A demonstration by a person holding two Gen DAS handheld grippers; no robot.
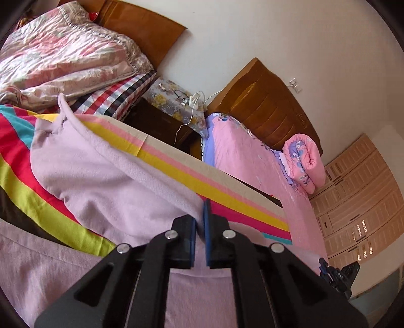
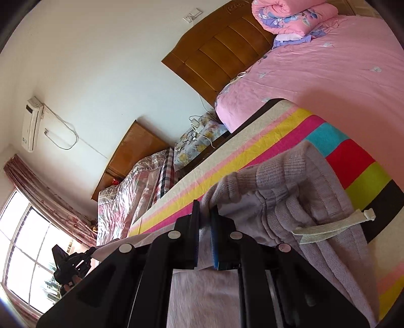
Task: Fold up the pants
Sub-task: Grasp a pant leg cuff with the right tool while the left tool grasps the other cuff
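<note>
Much of the pants lies out of sight.
We lose the lilac pants (image 1: 106,174) behind each claw's black frame and past the lower edges; the small items on the nightstand (image 1: 176,106) are too tiny to identify.

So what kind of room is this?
Most likely a bedroom at home: there is a bed with a pink sheet and a wooden headboard, plus a rolled pink quilt.

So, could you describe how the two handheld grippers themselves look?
Both look alike. The left gripper and right gripper have matte black angular bodies with slot-shaped cutouts, round silver bolt heads on the linkage arms, and flat blue pads on the fingers. No cables or sleeves show.
</note>
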